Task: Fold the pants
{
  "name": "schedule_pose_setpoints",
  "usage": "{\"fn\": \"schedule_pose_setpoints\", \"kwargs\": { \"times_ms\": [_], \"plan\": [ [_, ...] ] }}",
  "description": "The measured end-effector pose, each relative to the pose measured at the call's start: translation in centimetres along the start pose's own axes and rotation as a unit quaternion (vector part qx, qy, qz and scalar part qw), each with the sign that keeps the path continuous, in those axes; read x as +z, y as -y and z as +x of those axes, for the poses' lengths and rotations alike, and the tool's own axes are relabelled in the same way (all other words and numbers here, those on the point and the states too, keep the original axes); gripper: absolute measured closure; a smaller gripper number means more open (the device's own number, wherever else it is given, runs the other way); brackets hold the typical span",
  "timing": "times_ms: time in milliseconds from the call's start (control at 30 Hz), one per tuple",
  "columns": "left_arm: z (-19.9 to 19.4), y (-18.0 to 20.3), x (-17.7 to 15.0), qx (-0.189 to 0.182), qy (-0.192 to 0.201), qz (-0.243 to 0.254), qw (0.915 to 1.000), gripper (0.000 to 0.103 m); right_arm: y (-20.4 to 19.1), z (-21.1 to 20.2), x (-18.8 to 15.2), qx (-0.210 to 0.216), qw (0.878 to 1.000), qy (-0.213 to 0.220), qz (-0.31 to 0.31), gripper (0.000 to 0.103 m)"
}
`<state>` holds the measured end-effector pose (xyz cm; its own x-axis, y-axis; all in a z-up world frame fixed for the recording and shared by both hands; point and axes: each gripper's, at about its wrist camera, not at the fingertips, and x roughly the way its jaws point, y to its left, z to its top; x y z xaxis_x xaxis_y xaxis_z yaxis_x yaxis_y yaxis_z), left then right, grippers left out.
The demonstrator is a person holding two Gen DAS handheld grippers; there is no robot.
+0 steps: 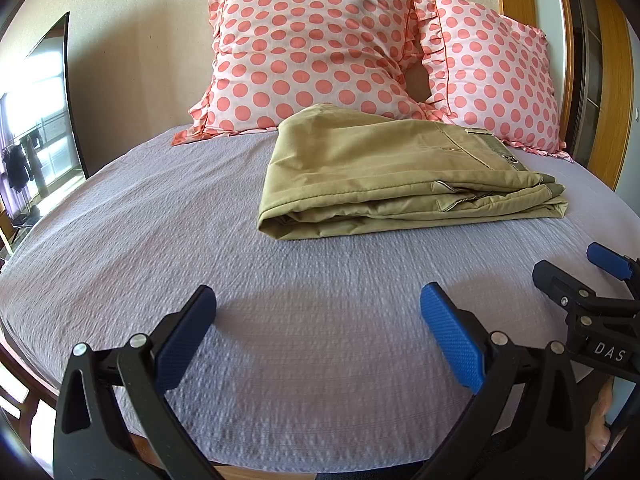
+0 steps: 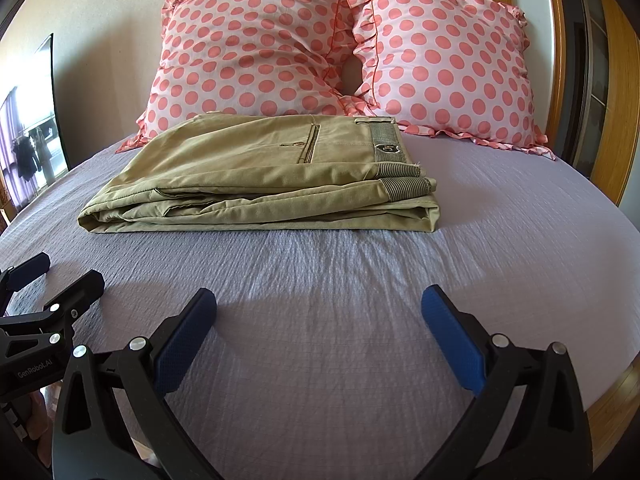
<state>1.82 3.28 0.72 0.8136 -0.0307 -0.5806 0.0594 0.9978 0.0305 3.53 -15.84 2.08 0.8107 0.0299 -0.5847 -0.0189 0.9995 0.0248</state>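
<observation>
The lavender textured bed sheet (image 2: 500, 216) carries the folded khaki cotton pants (image 2: 260, 176), lying just before the pillows; soft, limp, probably light, best pinched at a thick folded edge. The left gripper (image 1: 318, 336) and right gripper (image 2: 320, 336) hover low nearby, jaws spread, empty.

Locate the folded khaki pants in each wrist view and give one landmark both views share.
Left wrist: folded pants lie right of centre on the bed, ahead of the open gripper.
Right wrist: pants lie left of centre, waistband on the right.
Shared landmark: polka-dot pillows behind the pants.
</observation>
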Motion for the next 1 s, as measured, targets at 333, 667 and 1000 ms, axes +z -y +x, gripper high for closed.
{"fn": "schedule_pose_setpoints", "kwargs": {
  "times_ms": [333,667,1000],
  "plan": [
    [0.0,0.05,-0.03,0.0,0.0,0.0,1.0,0.002,-0.01,0.0,0.0,0.0,1.0,0.0,0.0,0.001],
    [0.01,0.11,-0.07,0.001,0.0,0.0,1.0,0.002,-0.01,0.0,-0.02,0.0,1.0,0.001,0.0,0.001],
    [0.03,0.18,0.44,0.001,-0.017,0.001,0.9999,0.002,-0.03,0.01,-0.01,-0.001,1.0,0.001,0.001,0.001]
  ]
}}
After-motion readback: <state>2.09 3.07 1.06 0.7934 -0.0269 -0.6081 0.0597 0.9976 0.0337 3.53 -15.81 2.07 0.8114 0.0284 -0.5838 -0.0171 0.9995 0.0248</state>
